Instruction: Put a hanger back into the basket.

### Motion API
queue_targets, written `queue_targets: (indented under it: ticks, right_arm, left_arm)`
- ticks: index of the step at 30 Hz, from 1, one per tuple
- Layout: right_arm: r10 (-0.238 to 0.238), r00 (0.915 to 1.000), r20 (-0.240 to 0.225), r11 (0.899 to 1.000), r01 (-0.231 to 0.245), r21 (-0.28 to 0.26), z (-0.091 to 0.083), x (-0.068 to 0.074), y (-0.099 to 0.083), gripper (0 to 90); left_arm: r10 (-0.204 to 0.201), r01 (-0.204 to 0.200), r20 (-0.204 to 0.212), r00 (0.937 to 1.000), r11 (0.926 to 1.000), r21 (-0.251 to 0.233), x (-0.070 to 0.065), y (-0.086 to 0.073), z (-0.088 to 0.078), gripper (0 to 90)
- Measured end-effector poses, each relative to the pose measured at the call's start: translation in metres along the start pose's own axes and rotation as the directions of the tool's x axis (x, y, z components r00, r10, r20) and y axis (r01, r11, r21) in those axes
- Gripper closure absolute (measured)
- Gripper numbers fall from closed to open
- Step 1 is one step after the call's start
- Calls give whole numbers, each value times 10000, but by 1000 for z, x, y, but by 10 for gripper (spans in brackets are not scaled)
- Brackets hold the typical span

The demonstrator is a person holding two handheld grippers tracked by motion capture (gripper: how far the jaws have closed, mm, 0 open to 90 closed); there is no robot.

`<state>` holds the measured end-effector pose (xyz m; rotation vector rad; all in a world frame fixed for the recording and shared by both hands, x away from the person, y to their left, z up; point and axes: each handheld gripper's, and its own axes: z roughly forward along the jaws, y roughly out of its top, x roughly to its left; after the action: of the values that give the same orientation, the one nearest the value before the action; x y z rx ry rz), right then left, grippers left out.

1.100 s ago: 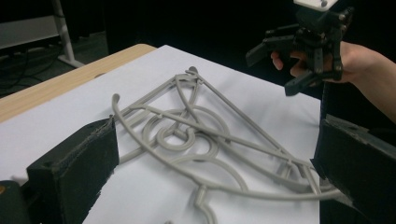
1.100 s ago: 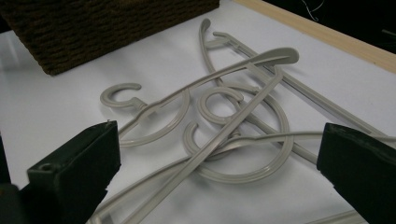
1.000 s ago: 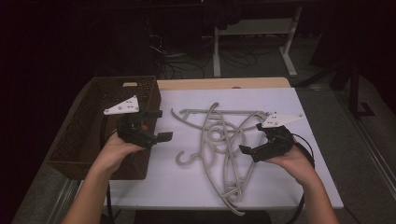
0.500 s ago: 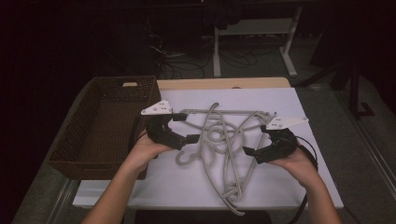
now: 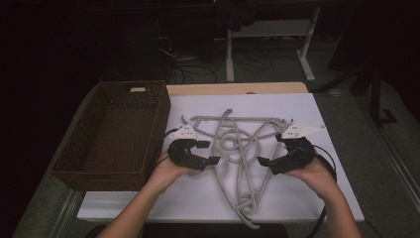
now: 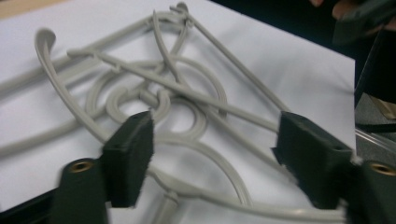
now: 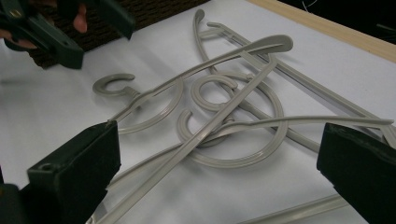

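Several grey plastic hangers [image 5: 237, 148] lie tangled in a pile on the white tabletop [image 5: 198, 198]. My left gripper [image 5: 209, 152] is low at the pile's left edge. Its jaws have just been closing, and in the left gripper view [image 6: 219, 158] they straddle curved hanger arms [image 6: 205, 191], with the pads apart from them. My right gripper [image 5: 270, 149] is at the pile's right edge. In the right gripper view [image 7: 217, 168] it stands wide open over the hangers [image 7: 224, 116], holding nothing.
A brown wicker basket [image 5: 94, 176] with nothing in it stands at the table's left, close to my left hand. A wooden edge [image 5: 237, 88] runs along the table's far side. Bare white surface lies in front of the pile.
My left gripper has moved right and down from the basket's edge to the left side of the hanger pile, and its jaws stand narrower. The right gripper has kept still.
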<state>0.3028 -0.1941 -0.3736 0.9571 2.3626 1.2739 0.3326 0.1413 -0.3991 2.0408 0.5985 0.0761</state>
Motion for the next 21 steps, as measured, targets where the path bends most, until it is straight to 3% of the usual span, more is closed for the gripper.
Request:
queue_targets:
  ticks: [6, 12, 16, 20, 21]
  right_arm:
    - [1, 10000, 1, 10000, -1, -12, 0, 0, 0, 0]
    - [-23, 10000, 9, 10000, 23, -5, 0, 0, 0, 0]
    - [-34, 10000, -7, 10000, 34, -9, 0, 1, 0, 0]
    - [-31, 10000, 8, 10000, 31, -53, -1, 0, 0, 0]
    - [-31, 10000, 8, 10000, 31, -53, -1, 0, 0, 0]
  left_arm:
    - [-62, 86, -426, 9991, 9984, 566, -2, -19, 4, 588]
    - [-276, 373, -640, 9976, 9870, 1561, -4, -44, 16, 806]
    - [-235, 444, -1044, 9943, 9783, 2023, -2, -51, 26, 898]
    - [130, 252, -1778, 9840, 9771, 2112, 1, -49, 29, 900]
    - [130, 252, -1778, 9840, 9771, 2112, 1, -49, 29, 900]
